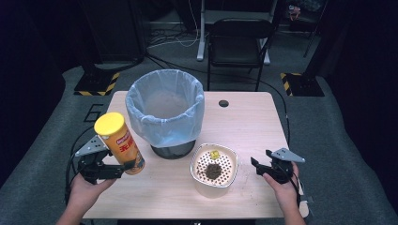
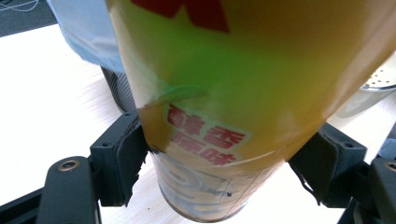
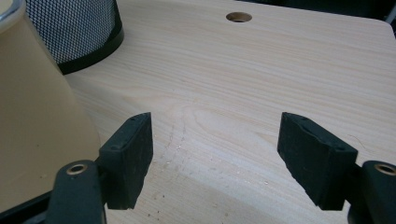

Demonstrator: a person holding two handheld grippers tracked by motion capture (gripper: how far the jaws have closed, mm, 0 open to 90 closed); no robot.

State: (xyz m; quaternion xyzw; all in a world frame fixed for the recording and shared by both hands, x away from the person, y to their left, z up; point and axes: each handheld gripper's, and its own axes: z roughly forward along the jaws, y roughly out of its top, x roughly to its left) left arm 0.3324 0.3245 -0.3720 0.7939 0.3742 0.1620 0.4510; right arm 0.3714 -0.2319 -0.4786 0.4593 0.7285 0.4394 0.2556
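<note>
Canister (image 1: 119, 143) clamped within left claw (image 1: 123, 168)

Glossy can (image 1: 123, 146) (matt wooden table (image 1: 253, 122))

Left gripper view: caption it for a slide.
Left tool clamps a yellow chip can above the wooden table.

Yellow-orange chip can (image 1: 123, 146) with yellow lid and red print, tilted with its top leaning left, was clamped near its base above the table's left front, beside the lined bin (image 1: 165, 110).
</note>
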